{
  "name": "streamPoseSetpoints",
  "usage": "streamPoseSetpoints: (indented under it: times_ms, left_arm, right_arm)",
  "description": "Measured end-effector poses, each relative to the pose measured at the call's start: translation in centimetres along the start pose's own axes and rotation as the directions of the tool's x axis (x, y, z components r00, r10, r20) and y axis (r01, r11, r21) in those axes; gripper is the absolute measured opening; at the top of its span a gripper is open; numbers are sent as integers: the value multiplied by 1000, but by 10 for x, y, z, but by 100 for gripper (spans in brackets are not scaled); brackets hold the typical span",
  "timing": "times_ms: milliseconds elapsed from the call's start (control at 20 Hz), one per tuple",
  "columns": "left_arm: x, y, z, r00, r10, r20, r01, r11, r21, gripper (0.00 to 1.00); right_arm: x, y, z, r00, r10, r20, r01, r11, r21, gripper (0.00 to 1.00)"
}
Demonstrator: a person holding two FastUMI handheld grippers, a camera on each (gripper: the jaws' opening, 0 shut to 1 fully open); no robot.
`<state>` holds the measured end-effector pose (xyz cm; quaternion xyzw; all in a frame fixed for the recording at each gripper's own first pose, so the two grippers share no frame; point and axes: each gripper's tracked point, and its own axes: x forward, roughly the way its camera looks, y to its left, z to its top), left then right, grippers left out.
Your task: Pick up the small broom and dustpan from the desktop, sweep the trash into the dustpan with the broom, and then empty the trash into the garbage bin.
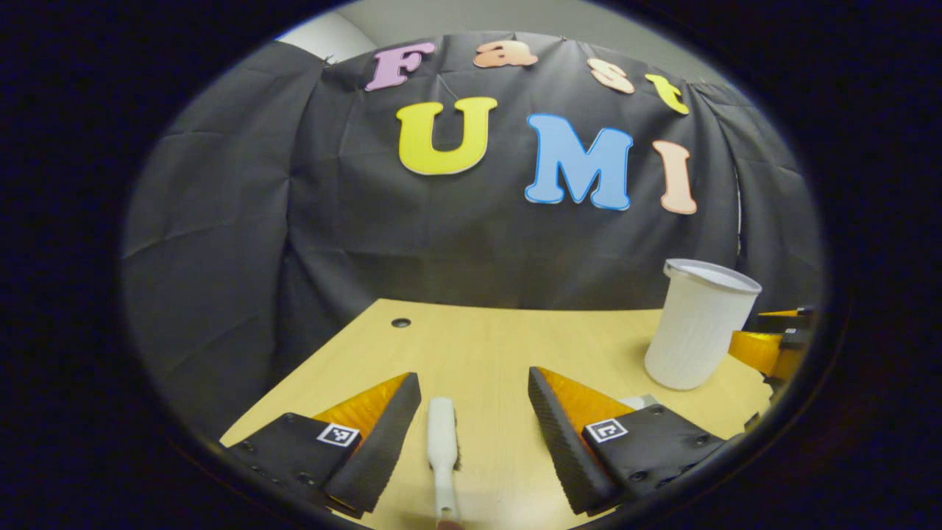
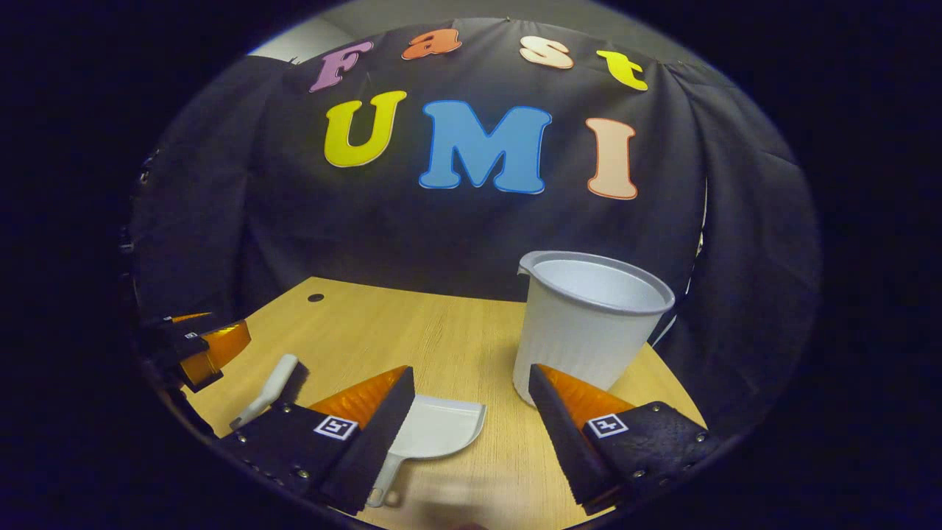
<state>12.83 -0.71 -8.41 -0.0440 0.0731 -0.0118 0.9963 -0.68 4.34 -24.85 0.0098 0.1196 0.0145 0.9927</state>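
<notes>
I hold both tongs apart: left tongs [image 1: 475, 412] straddle the broom [image 1: 441, 442], right tongs [image 2: 471, 412] over the dustpan [image 2: 434, 430]; both lie flat, fitting pickup or put-down.

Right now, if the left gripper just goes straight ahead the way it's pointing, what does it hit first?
Probably the broom: it lies on the desk between the open fingers of the left gripper, head pointing forward. Beyond it, the desk looks bare up to the booth wall. The bin stands off to the right, out of that line.

My left claw [image 1: 475, 412], my right claw [image 2: 471, 408], wedge-shaped fingers, ribbed inner pads, square coded markers, small screws on plates
</notes>
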Motion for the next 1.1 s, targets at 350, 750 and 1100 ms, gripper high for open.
streamPoseSetpoints:
  times_ms: [350, 750, 1100]
  left_arm:
    - [-16, 8, 51, 990, -11, 140, 20, 998, -57, 96]
    - [-16, 21, 72, 984, -48, 172, 50, 999, -12, 96]
    - [-16, 9, 82, 981, -67, 183, 67, 998, 8, 96]
  right_arm:
    - [-13, 1, 40, 985, -50, 163, 55, 998, -25, 97]
    - [-18, -4, 51, 974, -145, 175, 147, 989, 0, 97]
    - [-31, -27, 58, 961, -192, 200, 188, 981, 35, 97]
